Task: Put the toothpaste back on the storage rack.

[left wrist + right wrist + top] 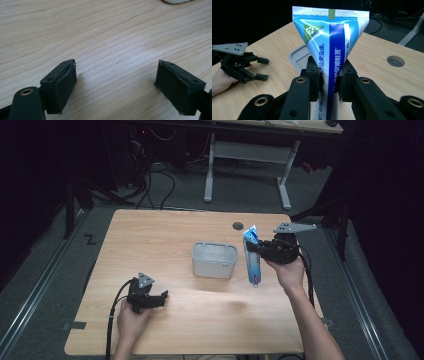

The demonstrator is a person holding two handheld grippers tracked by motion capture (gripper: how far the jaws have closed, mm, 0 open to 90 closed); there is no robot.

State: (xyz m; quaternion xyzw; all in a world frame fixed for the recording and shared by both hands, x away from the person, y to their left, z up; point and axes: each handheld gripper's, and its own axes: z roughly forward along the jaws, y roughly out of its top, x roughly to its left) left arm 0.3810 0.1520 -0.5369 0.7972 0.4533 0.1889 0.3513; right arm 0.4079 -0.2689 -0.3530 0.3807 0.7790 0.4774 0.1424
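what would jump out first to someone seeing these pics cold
The blue and white toothpaste tube stands out first, clamped between the jaws of the right gripper and held over the right part of the wooden table, crimped end up. Just left of it, mid-table, sits a grey plastic container. The left gripper rests low near the front left with its jaws wide apart and nothing between them.

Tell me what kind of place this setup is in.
Probably a lab or recording workspace: a bare wooden table on grey carpet, cables trailing under a height-adjustable desk, dark surroundings. The right gripper holds a toothpaste tube beside a grey bin.
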